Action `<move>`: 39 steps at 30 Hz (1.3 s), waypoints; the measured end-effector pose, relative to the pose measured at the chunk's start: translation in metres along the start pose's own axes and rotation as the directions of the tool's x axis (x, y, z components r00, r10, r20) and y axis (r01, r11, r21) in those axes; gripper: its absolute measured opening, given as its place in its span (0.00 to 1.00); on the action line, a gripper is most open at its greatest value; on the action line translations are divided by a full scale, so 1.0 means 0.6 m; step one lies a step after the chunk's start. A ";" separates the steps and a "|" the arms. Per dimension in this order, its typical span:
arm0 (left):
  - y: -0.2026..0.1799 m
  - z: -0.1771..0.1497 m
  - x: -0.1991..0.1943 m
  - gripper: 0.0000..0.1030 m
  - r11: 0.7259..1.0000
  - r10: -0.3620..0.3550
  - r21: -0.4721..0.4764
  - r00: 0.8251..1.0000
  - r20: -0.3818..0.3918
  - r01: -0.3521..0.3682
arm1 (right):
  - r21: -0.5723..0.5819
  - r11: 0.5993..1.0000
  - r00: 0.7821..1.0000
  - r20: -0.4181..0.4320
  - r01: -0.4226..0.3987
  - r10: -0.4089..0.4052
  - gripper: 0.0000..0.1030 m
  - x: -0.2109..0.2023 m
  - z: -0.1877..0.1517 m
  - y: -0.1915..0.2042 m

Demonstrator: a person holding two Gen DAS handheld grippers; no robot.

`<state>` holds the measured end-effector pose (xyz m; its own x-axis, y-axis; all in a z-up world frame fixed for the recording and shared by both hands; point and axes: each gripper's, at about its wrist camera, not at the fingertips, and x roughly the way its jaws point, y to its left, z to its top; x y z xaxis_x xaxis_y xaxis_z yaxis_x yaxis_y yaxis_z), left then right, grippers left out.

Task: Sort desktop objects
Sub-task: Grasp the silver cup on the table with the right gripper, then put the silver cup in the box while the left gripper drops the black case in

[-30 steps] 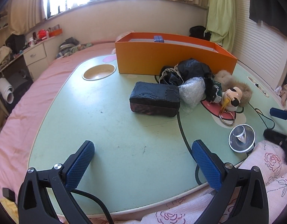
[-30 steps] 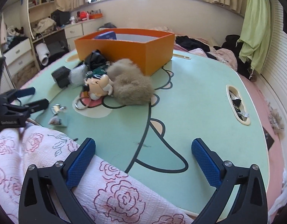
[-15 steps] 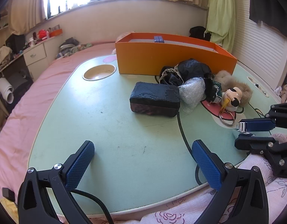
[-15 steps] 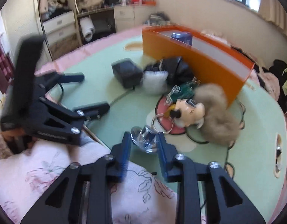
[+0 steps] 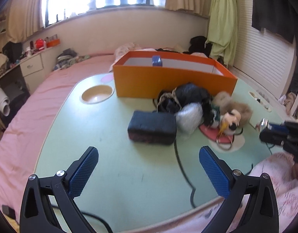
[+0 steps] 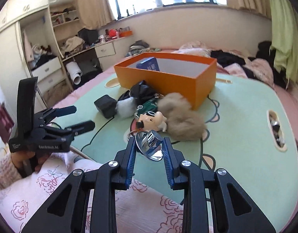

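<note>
- The right gripper [image 6: 150,145] has its jaws drawn narrow on a shiny metal lid [image 6: 151,145]: the blue pads press on either side of the knob and the disc below it, and the lid tilts, its knob pointing up and away from the hand.
- The lid looks lifted clear of the green worktop [image 6: 236,116]; nothing appears to be touching it from underneath.
- Straight ahead of those jaws, past a toy head with a key ring [image 6: 151,120] and a tuft of beige fur [image 6: 181,117], stands the open orange box [image 6: 168,79]. A blue packet [image 6: 149,64] already leans inside it.
- That is the relation that counts: the box lies forward and slightly right of the held lid, with the heap of clutter between. I would judge the lid has to travel over the heap, not through it, and the right hand is plainly the nearer one.
- The box's long side runs across the line of approach, so there is a broad opening to aim at.
- The left gripper [image 5: 149,171] hangs over bare worktop with its jaws wide and nothing between them; a dark block [image 5: 151,129] lies ahead of it, near but untouched.
- A black pouch [image 5: 187,95] and a bubble-wrapped bundle [image 5: 189,116] sit just behind that block, against the box's front wall.
</note>
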<state>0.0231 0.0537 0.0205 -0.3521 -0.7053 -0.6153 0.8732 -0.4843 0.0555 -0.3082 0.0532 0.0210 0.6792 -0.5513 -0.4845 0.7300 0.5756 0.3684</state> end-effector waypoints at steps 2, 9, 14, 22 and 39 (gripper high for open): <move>0.000 0.014 0.016 1.00 1.000 -0.002 0.014 1.000 -0.024 0.003 | 0.013 1.000 1.000 -0.014 -0.006 0.007 0.28 0.007 0.000 -0.002; 0.001 0.051 0.067 0.58 0.998 0.004 0.058 0.995 -0.099 0.002 | -0.002 1.000 1.000 0.001 0.008 -0.008 0.28 0.000 -0.002 0.001; 0.015 0.041 0.046 0.58 1.000 -0.013 0.003 0.998 -0.066 0.013 | 0.008 1.000 1.000 0.015 0.015 -0.015 0.28 -0.005 -0.003 -0.003; 0.001 0.155 0.007 0.58 1.000 -0.010 -0.002 0.999 0.049 0.011 | -0.028 0.998 0.996 0.075 0.053 -0.050 0.28 -0.014 0.077 0.007; 0.027 0.200 0.120 0.83 0.991 0.040 -0.120 0.994 -0.102 -0.052 | 0.060 0.962 0.962 -0.080 0.265 -0.260 0.40 0.161 0.229 -0.111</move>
<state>-0.0286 -0.0674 0.0716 -0.2808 -0.6678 -0.6894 0.9243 -0.3815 -0.0070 -0.2808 -0.1217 0.0587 0.4575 -0.6319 -0.6256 0.8872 0.3716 0.2735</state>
